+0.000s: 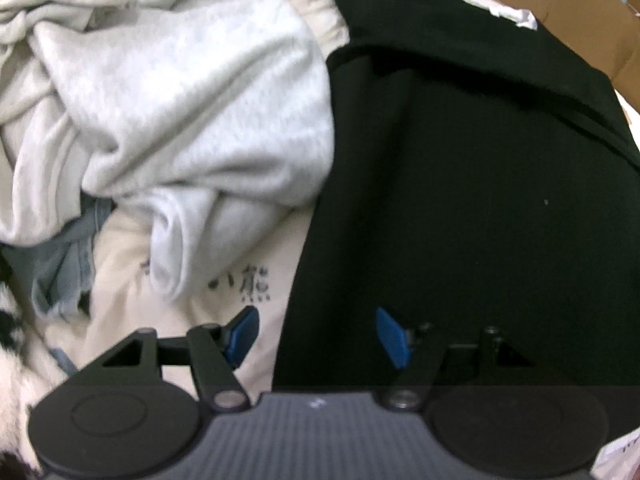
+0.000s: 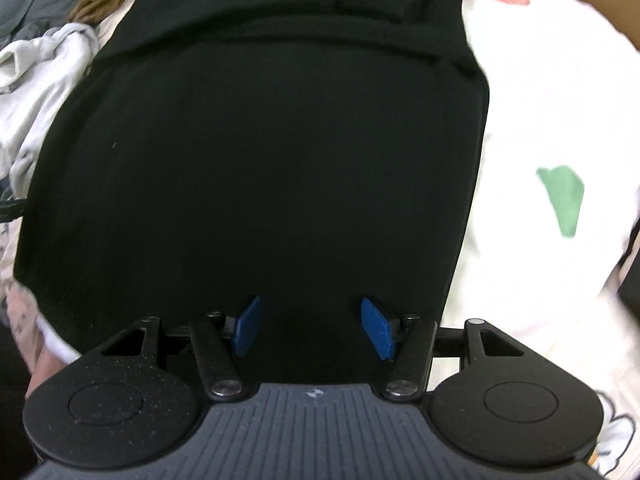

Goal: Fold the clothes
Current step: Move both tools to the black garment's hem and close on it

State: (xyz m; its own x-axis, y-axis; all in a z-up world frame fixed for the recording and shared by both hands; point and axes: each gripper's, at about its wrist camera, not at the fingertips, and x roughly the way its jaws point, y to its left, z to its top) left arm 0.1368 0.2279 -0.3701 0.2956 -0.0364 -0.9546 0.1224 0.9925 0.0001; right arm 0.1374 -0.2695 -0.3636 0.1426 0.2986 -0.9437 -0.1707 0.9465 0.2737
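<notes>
A black garment (image 1: pixel 460 184) lies spread flat, with a fold across its upper part. It fills the right half of the left wrist view and the middle of the right wrist view as the same black garment (image 2: pixel 260 160). My left gripper (image 1: pixel 316 336) hangs open over the garment's left edge, one blue pad above cream cloth, the other above the black fabric. My right gripper (image 2: pixel 310 328) is open over the black fabric near its right edge. Nothing sits between either pair of pads.
A crumpled light grey sweatshirt (image 1: pixel 172 92) is heaped left of the black garment, over a cream cloth with dark printed characters (image 1: pixel 248 284). Denim (image 1: pixel 68 268) shows at far left. Cardboard (image 1: pixel 580 12) lies beyond. A white sheet with green and pink patches (image 2: pixel 560 196) borders the right.
</notes>
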